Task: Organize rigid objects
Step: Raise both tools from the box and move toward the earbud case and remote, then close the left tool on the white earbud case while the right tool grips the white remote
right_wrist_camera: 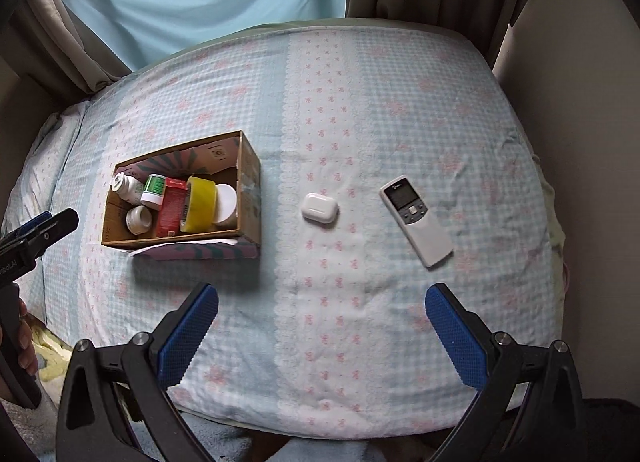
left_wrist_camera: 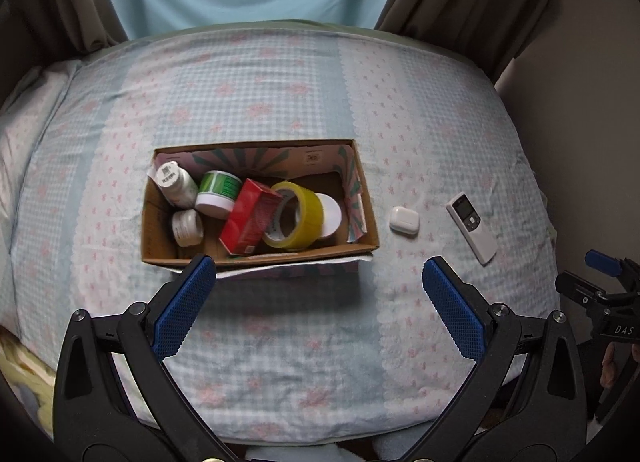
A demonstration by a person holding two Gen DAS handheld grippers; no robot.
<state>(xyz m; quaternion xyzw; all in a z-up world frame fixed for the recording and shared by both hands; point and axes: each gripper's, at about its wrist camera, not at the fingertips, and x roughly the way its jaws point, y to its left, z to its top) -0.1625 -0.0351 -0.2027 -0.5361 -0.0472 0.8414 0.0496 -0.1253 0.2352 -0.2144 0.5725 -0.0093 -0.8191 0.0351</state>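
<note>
Two white things lie loose on the blue-and-white checked bedsheet with pink flowers [right_wrist_camera: 320,302]: a small rounded white plastic earbud case [right_wrist_camera: 320,208] and a long white remote control with a dark screen [right_wrist_camera: 416,220], the remote at about 3 o'clock from the case and well apart from it. At 9 o'clock from the case sits an open brown cardboard box [right_wrist_camera: 249,182]. Inside it are a yellow roll of tape [left_wrist_camera: 298,215] leaning against a red rectangular carton [left_wrist_camera: 250,222], a green-labelled white jar [left_wrist_camera: 218,192], a white bottle with a printed cap [left_wrist_camera: 176,184], a smaller white bottle [left_wrist_camera: 187,227], and a white round lid-like piece [left_wrist_camera: 331,214], perhaps a jar, mostly hidden behind the tape. The left gripper [left_wrist_camera: 319,268] hovers spread wide at the box's 6 o'clock edge, holding nothing. The right gripper [right_wrist_camera: 322,296] is likewise released, jaws wide, at 6 o'clock from the earbud case.
</note>
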